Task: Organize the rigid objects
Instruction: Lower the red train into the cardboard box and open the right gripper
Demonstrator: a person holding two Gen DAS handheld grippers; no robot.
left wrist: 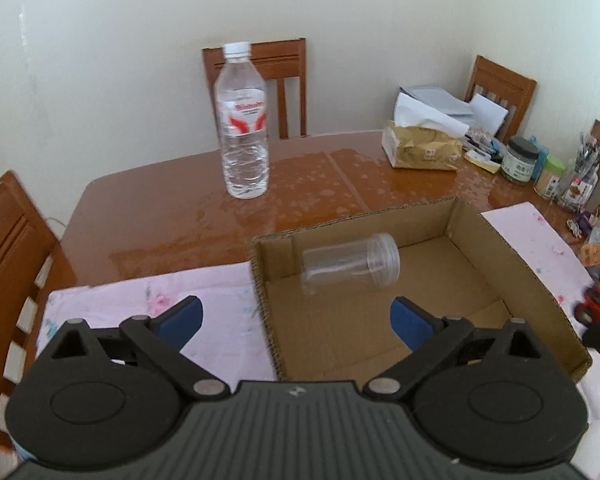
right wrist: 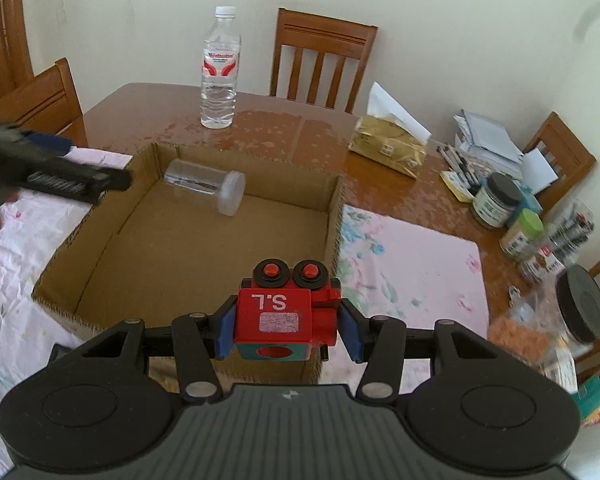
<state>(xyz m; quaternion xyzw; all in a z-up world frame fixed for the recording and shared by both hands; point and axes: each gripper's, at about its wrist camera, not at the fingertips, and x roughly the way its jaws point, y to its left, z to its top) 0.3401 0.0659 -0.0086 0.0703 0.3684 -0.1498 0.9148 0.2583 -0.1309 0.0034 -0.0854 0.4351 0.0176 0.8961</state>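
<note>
A shallow cardboard box point(left wrist: 512, 264) point(right wrist: 336, 216) sits on a pink floral cloth. A clear plastic jar point(left wrist: 350, 266) point(right wrist: 206, 186) lies on its side inside, near the far wall. My left gripper point(left wrist: 296, 316) hangs open over the box's near left corner with nothing between its blue pads; it also shows in the right wrist view as the left gripper point(right wrist: 60, 168) at the box's left rim. My right gripper point(right wrist: 288, 330) is shut on a red toy truck point(right wrist: 276, 312) marked "S.L", held over the box's near right corner. That toy truck point(left wrist: 598, 304) appears blurred at the right edge of the left wrist view.
A full water bottle point(left wrist: 244, 128) point(right wrist: 220, 72) stands upright on the wooden table beyond the box. A gold tissue pack point(left wrist: 420, 148) point(right wrist: 388, 140), jars point(right wrist: 496, 200), pens and papers crowd the right side. Wooden chairs point(right wrist: 324, 56) ring the table.
</note>
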